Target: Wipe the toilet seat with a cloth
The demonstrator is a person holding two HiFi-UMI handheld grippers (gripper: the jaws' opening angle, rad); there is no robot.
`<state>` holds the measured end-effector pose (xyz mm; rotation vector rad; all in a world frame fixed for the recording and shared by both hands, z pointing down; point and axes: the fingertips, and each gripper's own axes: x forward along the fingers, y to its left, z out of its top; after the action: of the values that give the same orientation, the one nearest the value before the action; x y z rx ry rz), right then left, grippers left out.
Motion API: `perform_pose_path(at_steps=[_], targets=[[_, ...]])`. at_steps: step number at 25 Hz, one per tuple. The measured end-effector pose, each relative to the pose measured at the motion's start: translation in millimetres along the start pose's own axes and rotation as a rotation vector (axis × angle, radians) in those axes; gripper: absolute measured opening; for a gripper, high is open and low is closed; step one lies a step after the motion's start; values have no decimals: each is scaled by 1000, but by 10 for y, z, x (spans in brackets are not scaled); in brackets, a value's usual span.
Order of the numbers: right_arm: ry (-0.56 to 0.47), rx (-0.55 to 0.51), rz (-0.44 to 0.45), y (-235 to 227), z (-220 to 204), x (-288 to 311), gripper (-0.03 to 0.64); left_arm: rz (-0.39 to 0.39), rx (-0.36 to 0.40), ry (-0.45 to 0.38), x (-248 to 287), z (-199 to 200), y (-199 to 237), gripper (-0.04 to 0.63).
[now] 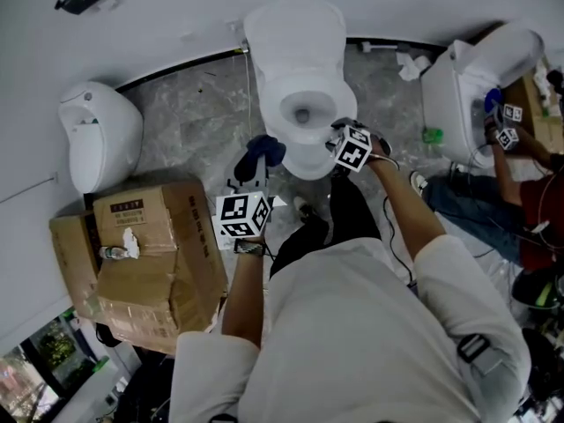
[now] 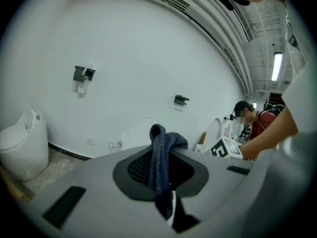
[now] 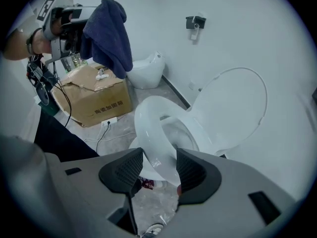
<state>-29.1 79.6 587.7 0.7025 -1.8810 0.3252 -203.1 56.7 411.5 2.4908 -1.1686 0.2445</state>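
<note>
- Left gripper (image 2: pixel 161 171): fingers pinching a dark blue cloth (image 2: pixel 159 145), held left of the toilet seat (image 3: pixel 148 125); the cloth's lower end is hidden.
- Right gripper (image 3: pixel 159 170): fingers spread astride the seat's near rim; contact unclear.

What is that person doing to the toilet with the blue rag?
A person is getting ready to clean a toilet. Their left gripper is pinching a dark blue cloth, held up off to one side. Their right gripper is down at the white toilet seat, with its fingers open on either side of the rim, not squeezing it. The lid is up. The cloth isn't touching the seat yet.
</note>
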Motion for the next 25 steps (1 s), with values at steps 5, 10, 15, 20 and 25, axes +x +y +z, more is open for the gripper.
perform_pose_path(at_steps=[5, 10, 15, 20, 25], targets=[[24, -27, 32, 259, -185, 155, 225, -4, -11, 3, 29, -95, -60, 35], [16, -46, 62, 454, -330, 311, 232, 9, -23, 18, 122, -236, -10, 35], [32, -36, 135, 663, -507, 484, 233, 10, -21, 48, 227, -402, 24, 35], [51, -4, 199, 847, -665, 683, 232, 13, -26, 81, 330, -596, 39, 35], [80, -61, 231, 1042, -827, 889, 232, 20, -39, 106, 400, -751, 47, 35]])
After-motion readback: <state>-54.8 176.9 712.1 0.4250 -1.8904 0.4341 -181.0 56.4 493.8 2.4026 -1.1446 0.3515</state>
